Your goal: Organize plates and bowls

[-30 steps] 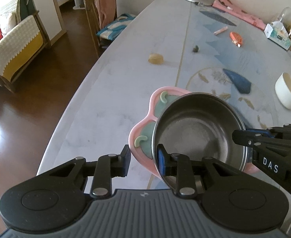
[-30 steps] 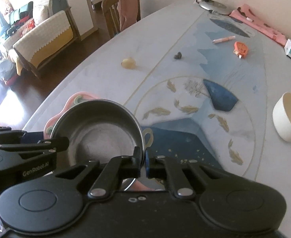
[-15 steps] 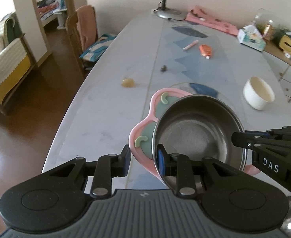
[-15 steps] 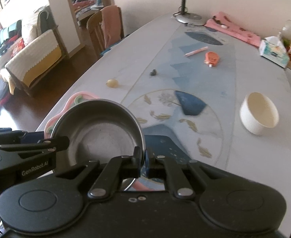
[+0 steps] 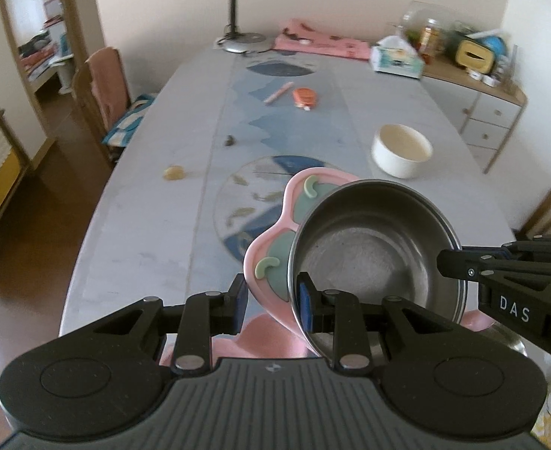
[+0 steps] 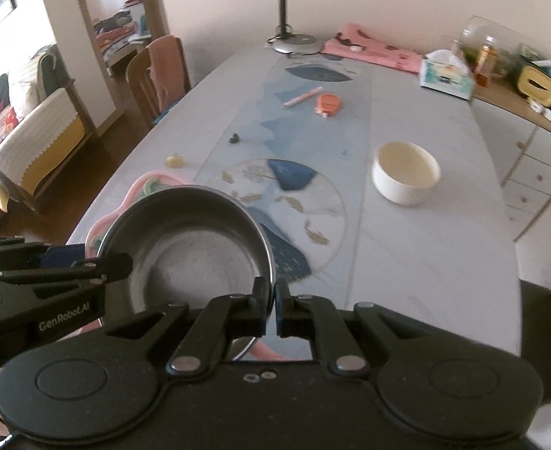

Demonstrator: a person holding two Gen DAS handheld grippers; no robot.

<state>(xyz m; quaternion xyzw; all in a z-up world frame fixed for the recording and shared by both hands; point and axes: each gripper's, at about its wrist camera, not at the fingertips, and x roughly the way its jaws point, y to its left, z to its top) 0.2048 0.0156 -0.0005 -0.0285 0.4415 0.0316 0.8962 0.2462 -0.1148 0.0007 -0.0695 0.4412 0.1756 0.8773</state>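
A steel bowl [image 5: 380, 255] sits in a pink divided plate [image 5: 271, 247], and both are held up off the table. My left gripper [image 5: 271, 296] is shut on the near rims of the pink plate and the bowl together. My right gripper [image 6: 270, 305] is shut on the bowl's rim [image 6: 264, 255]; the bowl [image 6: 193, 247] and the plate's edge [image 6: 140, 187] lie to its left. A white bowl [image 5: 401, 150] stands on the table further back right; it also shows in the right wrist view [image 6: 407, 176].
On the table [image 5: 155, 225] lie a small yellowish lump [image 5: 173, 173], a dark bit [image 5: 230, 139], an orange object [image 5: 304, 97] and a pink pen [image 5: 278, 93]. A lamp [image 5: 245, 41], pink cloth [image 5: 320, 43] and tissue box [image 5: 397, 60] stand at the far end. A chair [image 5: 101, 97] is at left.
Both grippers have lifted and tilted upward with the plate and bowl, so more of the far table and the room shows. Both grips are unchanged.
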